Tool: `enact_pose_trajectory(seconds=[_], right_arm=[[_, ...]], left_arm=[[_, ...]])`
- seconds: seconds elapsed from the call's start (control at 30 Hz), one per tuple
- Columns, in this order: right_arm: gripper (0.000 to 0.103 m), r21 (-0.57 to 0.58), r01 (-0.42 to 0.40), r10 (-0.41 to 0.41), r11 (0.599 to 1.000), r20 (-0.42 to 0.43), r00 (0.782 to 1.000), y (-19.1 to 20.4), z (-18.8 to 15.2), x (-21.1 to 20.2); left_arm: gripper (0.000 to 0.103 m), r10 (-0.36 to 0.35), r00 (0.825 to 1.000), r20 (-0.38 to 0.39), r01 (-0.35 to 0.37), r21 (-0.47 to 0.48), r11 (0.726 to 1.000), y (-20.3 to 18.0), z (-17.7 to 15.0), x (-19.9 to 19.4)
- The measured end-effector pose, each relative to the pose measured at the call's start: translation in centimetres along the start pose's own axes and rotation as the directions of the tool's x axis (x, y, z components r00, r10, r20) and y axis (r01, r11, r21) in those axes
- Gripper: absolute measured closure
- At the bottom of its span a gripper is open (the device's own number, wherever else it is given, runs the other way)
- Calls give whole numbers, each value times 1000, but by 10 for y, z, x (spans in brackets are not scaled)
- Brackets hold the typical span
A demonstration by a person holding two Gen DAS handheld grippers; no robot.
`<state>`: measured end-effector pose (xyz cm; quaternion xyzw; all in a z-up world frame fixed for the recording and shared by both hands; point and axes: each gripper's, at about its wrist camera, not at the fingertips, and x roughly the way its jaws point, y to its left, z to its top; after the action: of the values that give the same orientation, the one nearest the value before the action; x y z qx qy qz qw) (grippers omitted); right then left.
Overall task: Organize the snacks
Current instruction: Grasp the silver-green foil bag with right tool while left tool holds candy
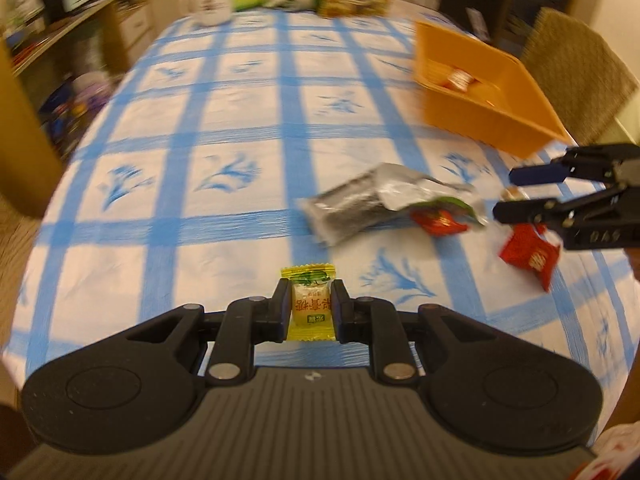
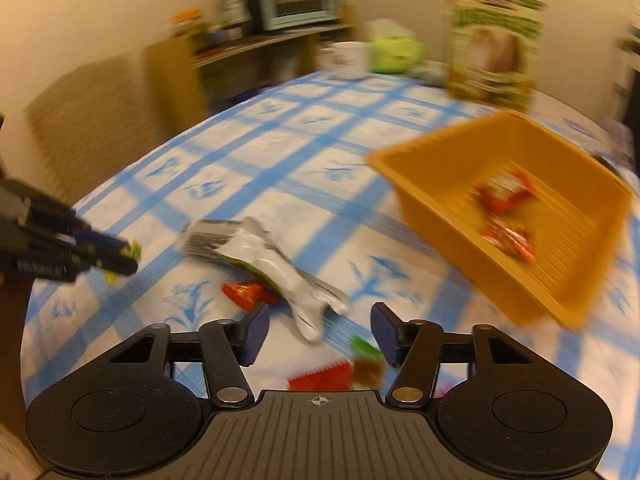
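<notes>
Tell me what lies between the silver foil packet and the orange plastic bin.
Only bare blue-checked tablecloth separates the silver foil packet from the orange plastic bin, seen in both wrist views.

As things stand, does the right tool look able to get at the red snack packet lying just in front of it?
Probably yes. The right tool is open and empty, and the red snack packet lies uncovered on the tablecloth below its fingers; the silver packet lies farther out.
</notes>
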<state>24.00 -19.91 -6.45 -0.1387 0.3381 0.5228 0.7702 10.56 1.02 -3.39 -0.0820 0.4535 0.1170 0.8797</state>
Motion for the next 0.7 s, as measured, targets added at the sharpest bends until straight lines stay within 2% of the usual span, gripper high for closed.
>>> enact_pose_trajectory(seconds=[0.37, 0.5, 0.67, 0.7], right_arm=[[57, -140, -152, 146, 978, -50, 988, -5, 23, 52], [61, -168, -192, 181, 967, -74, 981, -8, 29, 63], [76, -212, -210, 198, 954, -77, 977, -6, 30, 64], [76, -212, -209, 197, 955, -76, 977, -6, 30, 64]], left_arm=[[85, 122, 992, -12, -122, -188, 975, 31, -20, -31], [85, 150, 988, -21, -151, -219, 964, 35, -27, -38], [85, 168, 985, -27, -170, -235, 957, 38, -30, -43], [85, 170, 985, -28, -172, -235, 957, 38, -31, -44]])
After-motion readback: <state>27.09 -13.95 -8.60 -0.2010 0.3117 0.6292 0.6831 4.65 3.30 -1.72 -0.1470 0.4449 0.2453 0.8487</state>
